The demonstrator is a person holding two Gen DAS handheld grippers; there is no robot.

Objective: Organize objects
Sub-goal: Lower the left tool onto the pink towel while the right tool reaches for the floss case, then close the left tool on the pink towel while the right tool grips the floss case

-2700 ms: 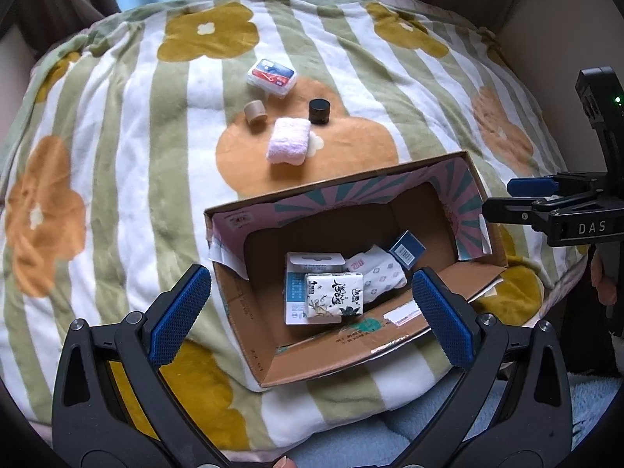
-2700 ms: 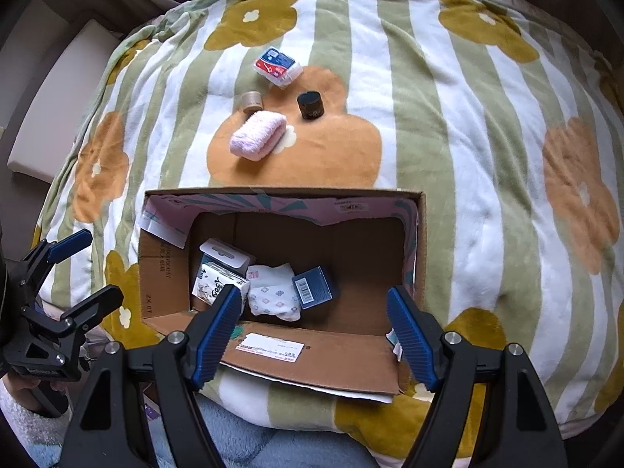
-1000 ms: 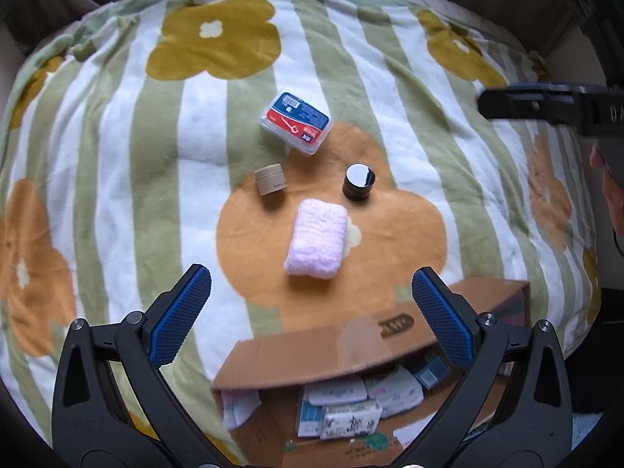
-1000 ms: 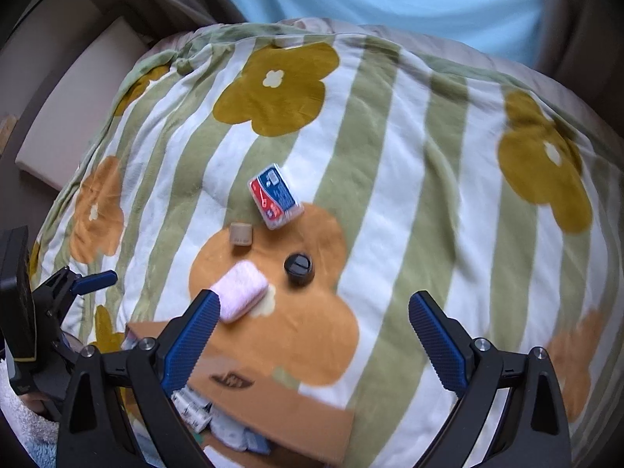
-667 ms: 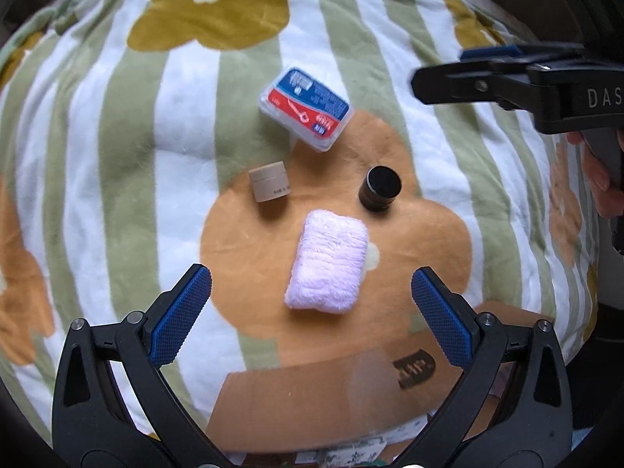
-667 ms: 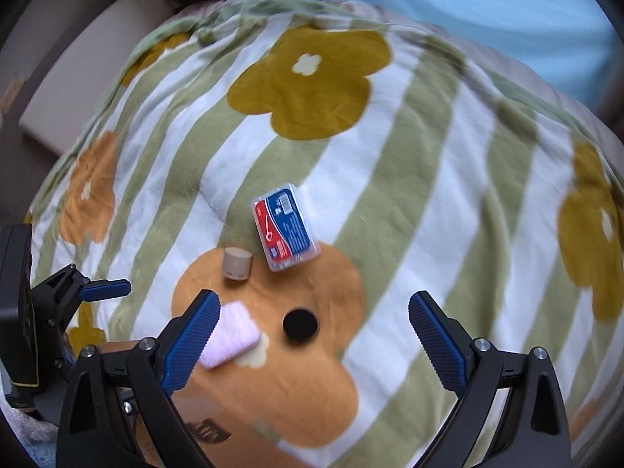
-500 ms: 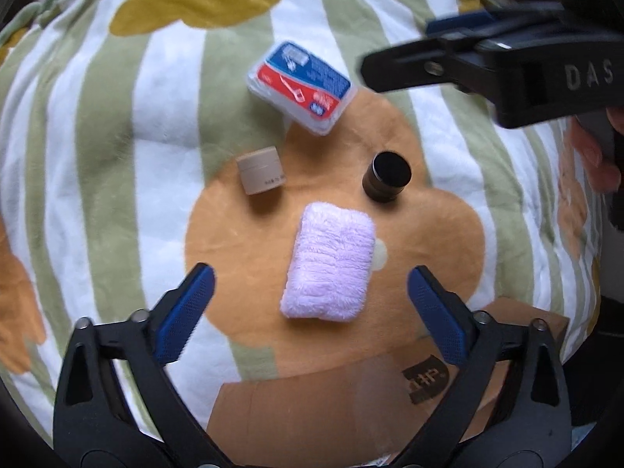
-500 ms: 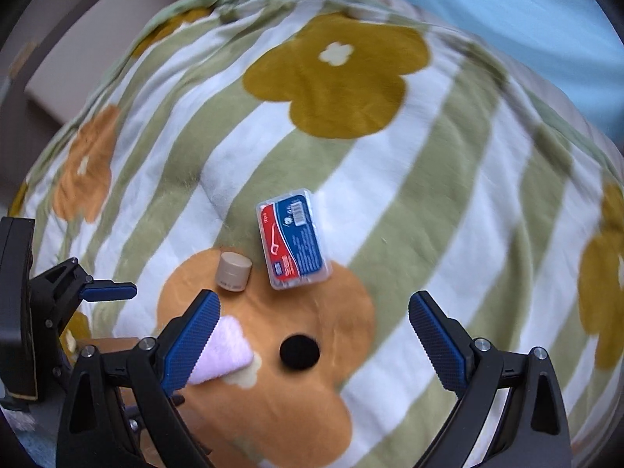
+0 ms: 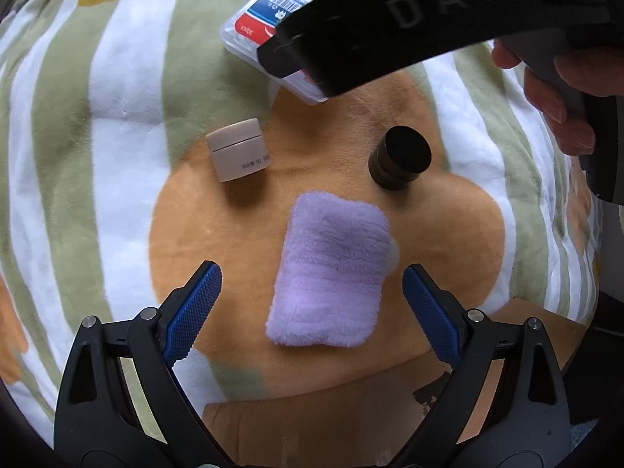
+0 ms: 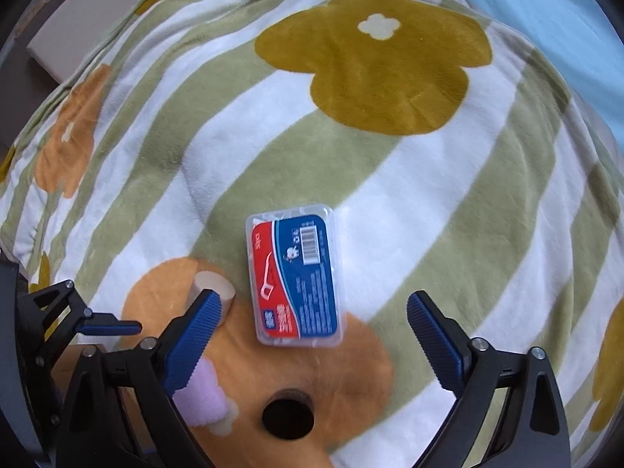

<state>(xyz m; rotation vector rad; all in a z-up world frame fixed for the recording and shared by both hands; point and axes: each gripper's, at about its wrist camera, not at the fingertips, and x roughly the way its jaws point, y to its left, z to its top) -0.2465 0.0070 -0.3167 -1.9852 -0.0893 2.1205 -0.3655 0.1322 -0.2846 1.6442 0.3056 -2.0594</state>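
A folded lilac towel (image 9: 331, 273) lies on the flowered blanket, between the open jaws of my left gripper (image 9: 312, 304). A beige jar (image 9: 238, 149) lies to its upper left and a black-capped jar (image 9: 399, 162) to its upper right. A clear box with a red and blue label (image 10: 296, 277) lies beyond them; my open right gripper (image 10: 312, 327) hovers over its near end. In the left wrist view the right gripper's arm covers most of that box (image 9: 253, 27). The towel (image 10: 199, 397), the beige jar (image 10: 212, 288) and the black jar (image 10: 288, 413) also show in the right wrist view.
The top edge of a cardboard box (image 9: 351, 409) lies just below the towel. The green, white and orange blanket (image 10: 390, 175) covers a rounded cushion. A pale blue surface (image 10: 546, 4) lies beyond it at the far right.
Both grippers have moved forward from over the cardboard box and come lower: the left over the towel, the right over the labelled box. Both stay open.
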